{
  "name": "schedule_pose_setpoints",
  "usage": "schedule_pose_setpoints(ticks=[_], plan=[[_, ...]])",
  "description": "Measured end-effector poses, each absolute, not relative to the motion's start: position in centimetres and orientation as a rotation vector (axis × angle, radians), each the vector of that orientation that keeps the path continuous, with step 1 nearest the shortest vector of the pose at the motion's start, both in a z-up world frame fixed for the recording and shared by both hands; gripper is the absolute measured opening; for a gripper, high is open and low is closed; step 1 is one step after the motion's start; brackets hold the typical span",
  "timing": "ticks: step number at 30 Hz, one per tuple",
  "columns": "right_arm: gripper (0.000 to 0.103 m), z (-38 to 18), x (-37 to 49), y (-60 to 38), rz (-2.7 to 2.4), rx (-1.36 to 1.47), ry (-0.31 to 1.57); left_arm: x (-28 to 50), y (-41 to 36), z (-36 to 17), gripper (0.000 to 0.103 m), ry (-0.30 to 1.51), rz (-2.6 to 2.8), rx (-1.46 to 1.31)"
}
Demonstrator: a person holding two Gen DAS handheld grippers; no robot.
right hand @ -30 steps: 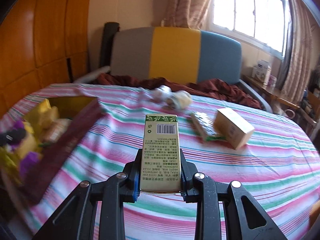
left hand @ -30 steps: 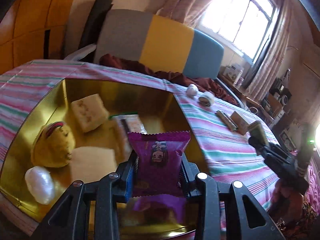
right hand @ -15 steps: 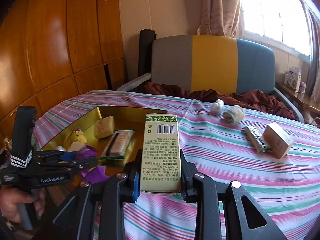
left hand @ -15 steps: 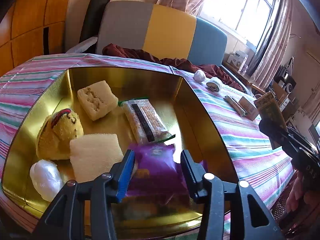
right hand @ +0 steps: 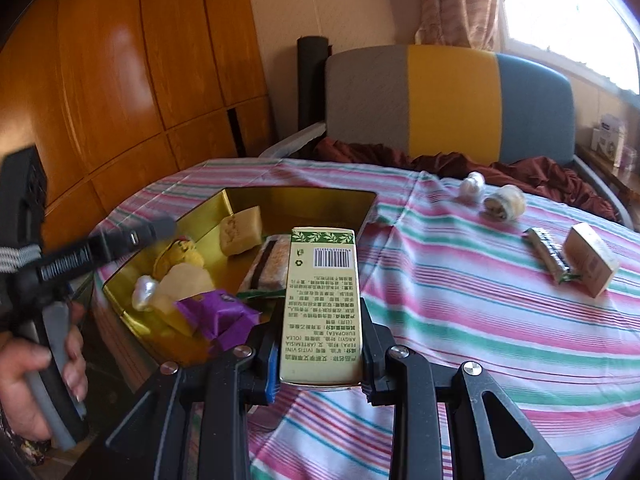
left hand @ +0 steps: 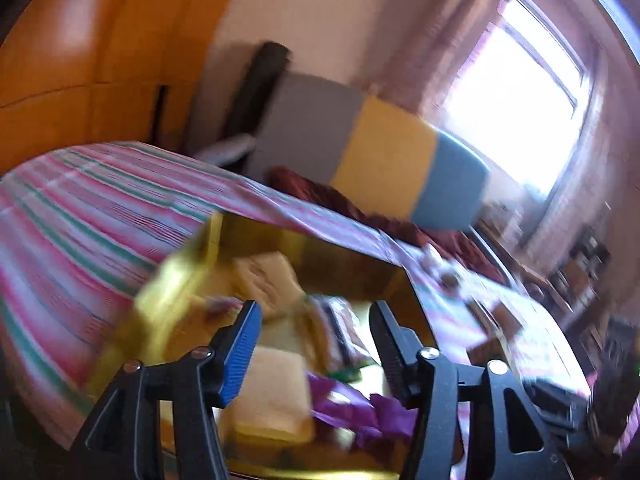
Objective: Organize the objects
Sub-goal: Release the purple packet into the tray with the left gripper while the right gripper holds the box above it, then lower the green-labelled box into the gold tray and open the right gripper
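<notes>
A gold tray [right hand: 304, 196] on the striped table holds a purple snack packet [right hand: 220, 316], a yellow plush toy [right hand: 180, 256], sponge cakes, a wrapped bar and a white egg. My left gripper [left hand: 316, 332] is open and empty above the tray, with the purple packet [left hand: 352, 408] lying below it; the view is blurred. It also shows in the right wrist view [right hand: 156, 232]. My right gripper [right hand: 320, 344] is shut on a tall cream box with a barcode [right hand: 320, 304], held upright beside the tray's right edge.
On the striped cloth to the right lie two small wrapped rolls [right hand: 490, 196], a wrapped bar [right hand: 548, 252] and a small tan box [right hand: 592, 260]. A grey, yellow and blue sofa [right hand: 448, 100] stands behind the table. Wooden panels stand at left.
My left gripper has opened, dropped the purple packet into the tray and is lifting away. My right gripper has carried the cream box left, close to the tray.
</notes>
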State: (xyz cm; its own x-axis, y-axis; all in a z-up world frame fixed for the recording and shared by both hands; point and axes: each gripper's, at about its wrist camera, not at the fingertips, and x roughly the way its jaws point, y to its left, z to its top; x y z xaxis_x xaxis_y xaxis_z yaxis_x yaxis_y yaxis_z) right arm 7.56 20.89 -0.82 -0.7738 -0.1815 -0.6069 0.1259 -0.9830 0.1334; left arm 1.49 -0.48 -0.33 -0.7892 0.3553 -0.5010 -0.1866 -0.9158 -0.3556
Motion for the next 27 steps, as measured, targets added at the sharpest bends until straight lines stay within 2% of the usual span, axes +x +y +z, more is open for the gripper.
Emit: schedule_pose_setpoints(ticks=[10, 14, 19, 27], plan=[[0.03, -0.7, 3.2, 16.2, -2.622, 1.077, -0.086, 0.2, -3.9, -1.5, 0.061, -0.61, 2.782, -0.974], [0.03, -0.8, 1.4, 14.5, -2.582, 1.122, -0.051, 0.4, -3.7, -1.3, 0.061, -0.608, 2.791, -0.96], [0.03, -1.2, -1.1, 13.5, -2.535, 1.201, -0.127, 0.5, -3.6, -0.9, 0.061, -0.544, 2.824, -0.957], [0.03, -2.1, -3.5, 11.9, -2.553, 1.283, -0.117, 0.3, -4.5, -1.2, 0.061, -0.587, 2.838, -0.984]])
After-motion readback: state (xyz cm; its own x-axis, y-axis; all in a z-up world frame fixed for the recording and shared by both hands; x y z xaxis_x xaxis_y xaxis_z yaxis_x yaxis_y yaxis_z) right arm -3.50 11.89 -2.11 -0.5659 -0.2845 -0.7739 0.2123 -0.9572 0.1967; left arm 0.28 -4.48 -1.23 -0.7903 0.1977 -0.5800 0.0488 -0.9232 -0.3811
